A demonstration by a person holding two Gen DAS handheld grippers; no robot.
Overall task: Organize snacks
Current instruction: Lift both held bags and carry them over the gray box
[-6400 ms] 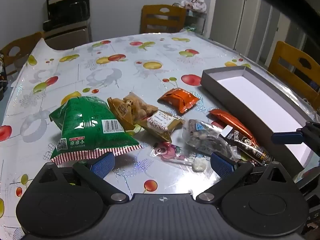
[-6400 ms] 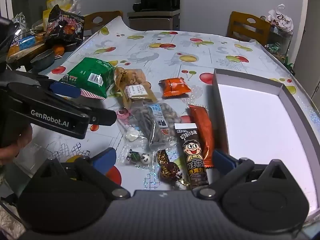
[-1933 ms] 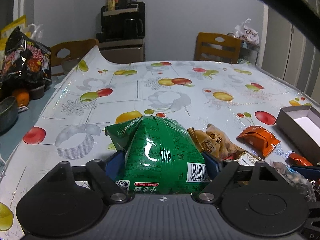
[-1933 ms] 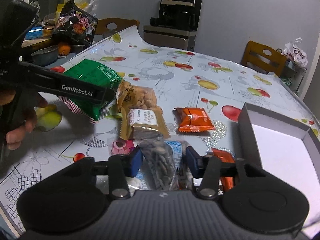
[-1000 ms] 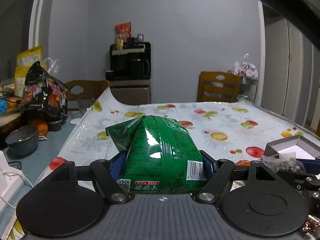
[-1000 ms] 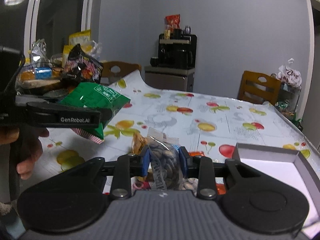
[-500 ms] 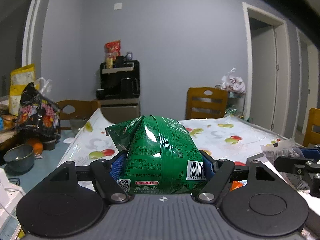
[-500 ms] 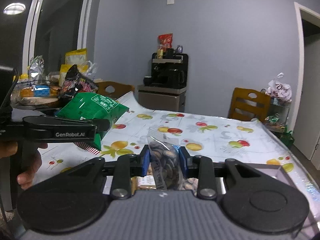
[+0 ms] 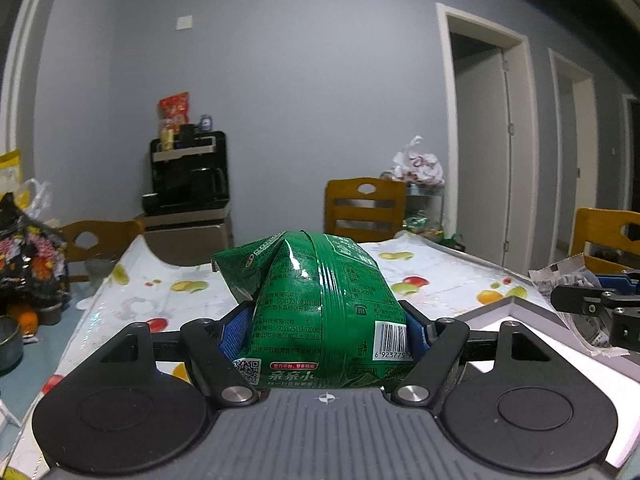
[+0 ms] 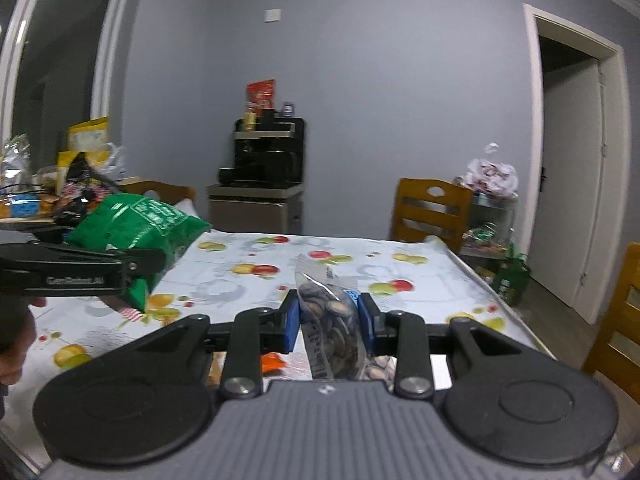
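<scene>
My left gripper (image 9: 320,326) is shut on a puffy green snack bag (image 9: 320,300), lifted clear of the table; its blue pads press both sides. In the right wrist view the same green snack bag (image 10: 136,232) hangs at the left in that gripper. My right gripper (image 10: 328,322) is shut on a clear packet of dark seeds (image 10: 330,324), also lifted. That clear packet of seeds (image 9: 576,292) shows at the right edge of the left wrist view, above the grey box with a white floor (image 9: 532,344).
The table (image 10: 248,276) wears a fruit-print cloth. An orange packet (image 10: 272,361) lies below my right gripper. Wooden chairs (image 10: 430,212) stand at the far end and right. A black appliance on a cabinet (image 10: 264,172) is against the wall; bags and bowls clutter the left side.
Both grippers have risen and tilted up with their packets, so more wall and less table shows. The right gripper with the seed packet now hangs over the grey box.
</scene>
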